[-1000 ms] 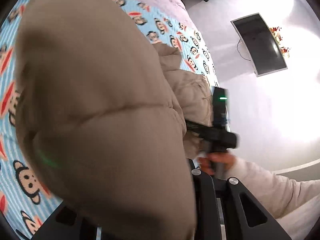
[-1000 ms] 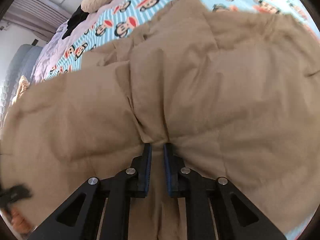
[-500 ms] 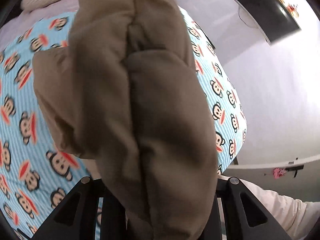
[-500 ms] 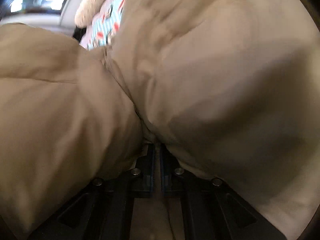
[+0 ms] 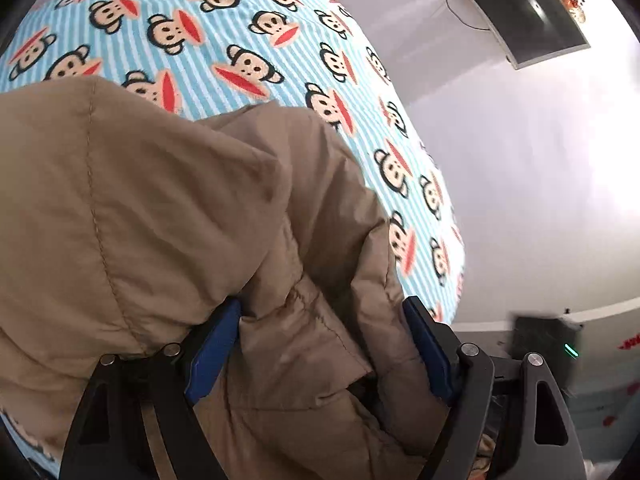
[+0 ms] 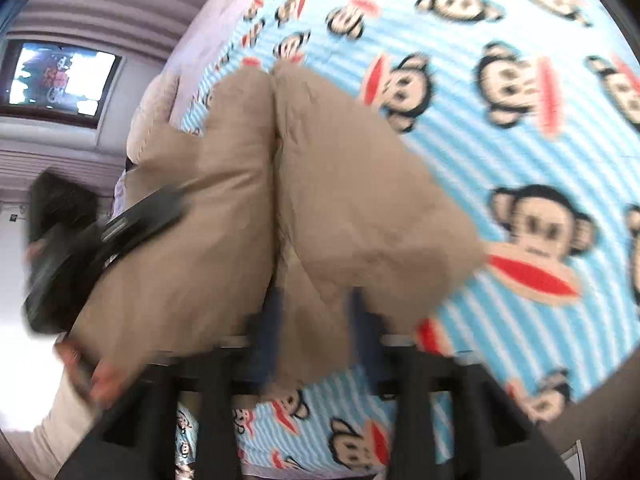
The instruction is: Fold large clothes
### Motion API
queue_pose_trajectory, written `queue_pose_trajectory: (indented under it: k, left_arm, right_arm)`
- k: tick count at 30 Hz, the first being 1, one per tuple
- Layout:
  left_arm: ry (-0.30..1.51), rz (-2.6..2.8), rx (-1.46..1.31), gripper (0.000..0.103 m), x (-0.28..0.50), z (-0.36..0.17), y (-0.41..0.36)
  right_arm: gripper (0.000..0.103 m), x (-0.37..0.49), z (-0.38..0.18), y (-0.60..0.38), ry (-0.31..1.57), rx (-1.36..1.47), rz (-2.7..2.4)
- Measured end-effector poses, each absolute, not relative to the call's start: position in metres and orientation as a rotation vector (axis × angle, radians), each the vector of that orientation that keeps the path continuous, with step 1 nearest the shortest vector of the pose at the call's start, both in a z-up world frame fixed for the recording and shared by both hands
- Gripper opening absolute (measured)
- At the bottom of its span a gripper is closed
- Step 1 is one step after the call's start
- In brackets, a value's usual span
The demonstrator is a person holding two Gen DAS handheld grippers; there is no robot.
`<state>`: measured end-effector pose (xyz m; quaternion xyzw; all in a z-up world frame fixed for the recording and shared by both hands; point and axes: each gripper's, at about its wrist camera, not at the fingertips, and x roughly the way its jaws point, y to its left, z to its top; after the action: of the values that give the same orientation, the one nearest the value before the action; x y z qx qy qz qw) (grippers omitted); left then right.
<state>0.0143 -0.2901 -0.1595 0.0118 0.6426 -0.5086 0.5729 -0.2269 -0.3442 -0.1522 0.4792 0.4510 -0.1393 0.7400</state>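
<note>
Both grippers' jaws have just been opening: the left gripper [image 5: 320, 344] and right gripper [image 6: 316, 332] now stand wide, with folds of the puffy tan quilted jacket [image 5: 168, 216] loose between them. Carried over since a second ago, the jacket lies bunched on the monkey-print striped bed sheet [image 5: 248, 12], so this fold looks laid down and released.

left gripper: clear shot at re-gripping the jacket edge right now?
Probably yes. The left gripper has just been opening, the jacket edge lies bunched between its fingers, and nothing else blocks.
</note>
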Motion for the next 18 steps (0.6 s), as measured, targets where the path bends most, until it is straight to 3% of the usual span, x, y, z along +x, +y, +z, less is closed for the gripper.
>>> queue_pose_trajectory:
  k: [1, 5, 10, 11, 12, 13, 18]
  left_arm:
    - [1.497, -1.187, 0.039, 0.081, 0.007, -0.158, -0.291]
    - [1.473, -1.173, 0.091, 0.081, -0.001, -0.151, -0.284]
    - [1.361, -1.166, 0.149, 0.081, 0.009, -0.126, -0.260]
    - [1.315, -1.159, 0.160, 0.082, 0.010, -0.116, -0.254]
    - [1.249, -1.137, 0.171, 0.082, 0.013, -0.105, -0.242]
    - [1.201, -1.111, 0.180, 0.082, 0.017, -0.101, -0.234]
    - [1.057, -0.876, 0.253, 0.081, 0.060, -0.103, -0.172]
  right_arm:
    - [0.069, -0.236, -0.143, -0.343, 0.956, 1.044, -0.306]
    - [0.072, -0.251, -0.111, -0.332, 0.856, 1.042, -0.234]
    - [0.074, -0.220, -0.107, -0.311, 0.910, 0.935, -0.156]
    - [0.070, -0.207, -0.110, -0.305, 0.942, 0.887, -0.186]
    - [0.057, -0.196, -0.112, -0.302, 0.960, 0.839, -0.222]
    - [0.017, -0.189, -0.113, -0.301, 0.964, 0.810, -0.245]
    - [0.010, -0.206, -0.116, -0.314, 0.963, 0.750, -0.394]
